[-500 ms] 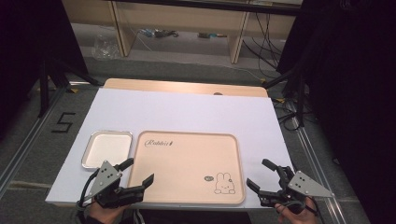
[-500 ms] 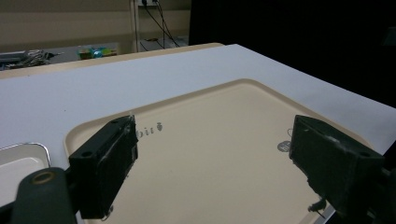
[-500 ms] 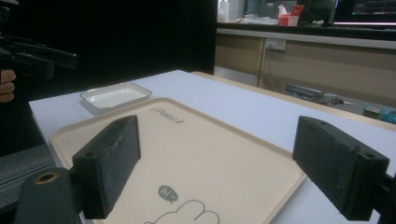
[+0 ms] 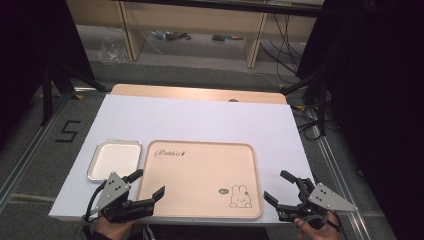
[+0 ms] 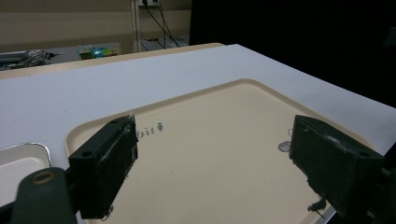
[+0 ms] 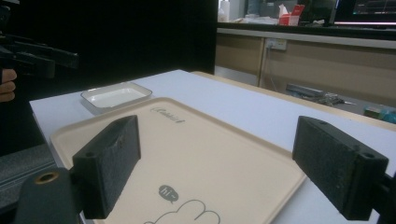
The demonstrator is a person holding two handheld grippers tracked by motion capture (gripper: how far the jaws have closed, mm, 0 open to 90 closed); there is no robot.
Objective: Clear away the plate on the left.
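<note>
The beige tray [image 4: 200, 177] lay near the table's front edge, the small metal tray [image 4: 114, 159] just left of it. Both the left gripper [image 4: 149, 183] and right gripper [image 4: 281, 186] were held wide, empty, at the tray's front corners. An even, simultaneous grip on both rims would likely be needed.

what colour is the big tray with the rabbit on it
Pale beige tray with a dark rabbit drawing; clearest in the high view.

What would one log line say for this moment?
left gripper: open, over tray | right gripper: open, beside tray | small dish: empty
</note>
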